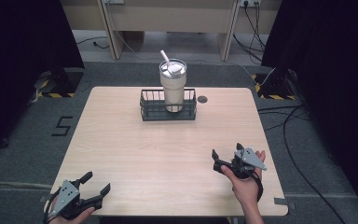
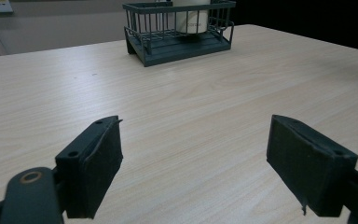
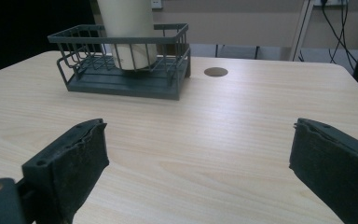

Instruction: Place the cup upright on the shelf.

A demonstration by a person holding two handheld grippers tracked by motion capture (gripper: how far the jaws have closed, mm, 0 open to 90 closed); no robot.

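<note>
On the table [image 1: 121, 140]: one dark wire basket [image 1: 168, 109], one cream tumbler [image 1: 173, 84] standing inside it, one lid and one straw [image 1: 165, 58] on top of that tumbler. One round dark hole [image 1: 202, 99] in the tabletop just beside the basket. Two grippers in all, left gripper [image 1: 93, 184] and right gripper [image 1: 226, 151], two black jaws apiece, one hand on each.

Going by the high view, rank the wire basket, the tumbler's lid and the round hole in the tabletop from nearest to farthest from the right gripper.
1. Round hole: in the tabletop just right of the basket, on the side of the right gripper.
2. Wire basket: at the table's far middle, left of the hole.
3. Tumbler's lid: atop the tumbler standing in the basket, raised and farthest back.
</note>
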